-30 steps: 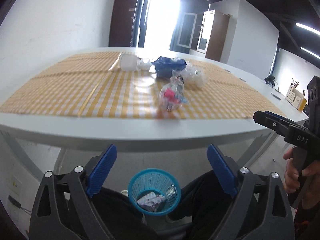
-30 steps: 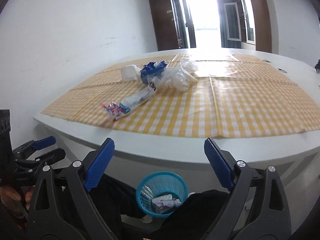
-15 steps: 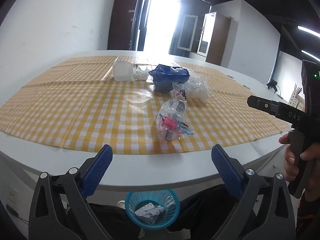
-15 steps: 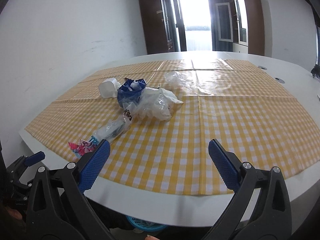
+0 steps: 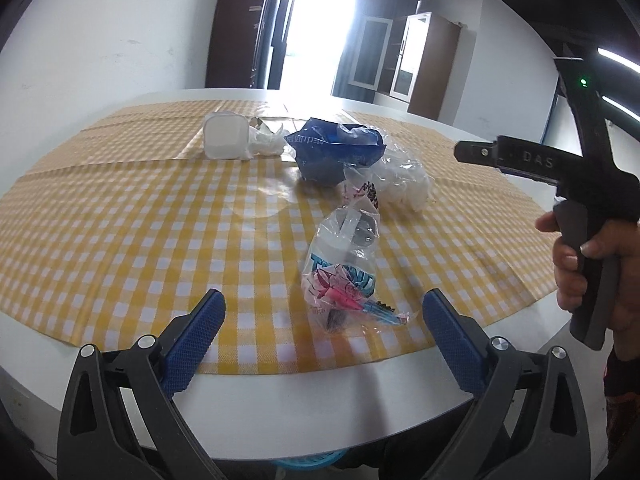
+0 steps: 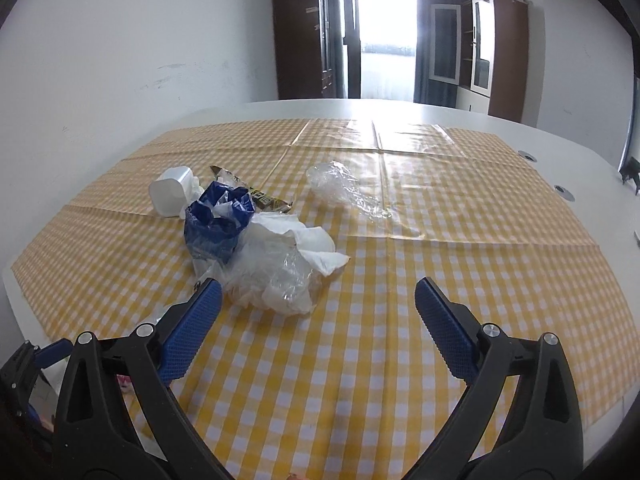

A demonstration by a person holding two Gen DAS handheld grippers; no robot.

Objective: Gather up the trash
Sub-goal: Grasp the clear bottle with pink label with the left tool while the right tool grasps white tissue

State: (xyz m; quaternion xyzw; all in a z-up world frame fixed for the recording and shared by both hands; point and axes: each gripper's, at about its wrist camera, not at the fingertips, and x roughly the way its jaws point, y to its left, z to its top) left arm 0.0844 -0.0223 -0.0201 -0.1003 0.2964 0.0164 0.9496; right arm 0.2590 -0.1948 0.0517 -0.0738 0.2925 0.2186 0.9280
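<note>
On the tablecloth point(image 5: 120, 240), the printed wrapper point(image 5: 344, 272) lies before the crumpled bag point(image 5: 336, 154).

An office meeting room: large white conference table point(image 6: 500, 128), wooden cabinets point(image 6: 496, 52).

A round white table point(image 5: 340, 388) covered by a yellow-and-white checked cloth point(image 5: 140, 232). At the bottom, the left gripper point(image 5: 322, 336) shows 2 blue-padded fingers point(image 5: 192, 340) spread wide apart, holding nothing. Between them, just ahead on the cloth, lies a clear plastic bag point(image 5: 344, 272) with pink and blue print. Farther back sit a crumpled blue bag point(image 5: 336, 154), a clear wrapper with white tissue point(image 5: 404, 182) beside it, and a white tub point(image 5: 224, 140) on its side. At right, a hand point(image 5: 588, 272) grips the right gripper's black handle point(image 5: 584, 216). A blue basket point(image 5: 308, 462) peeks out below the table edge.
</note>
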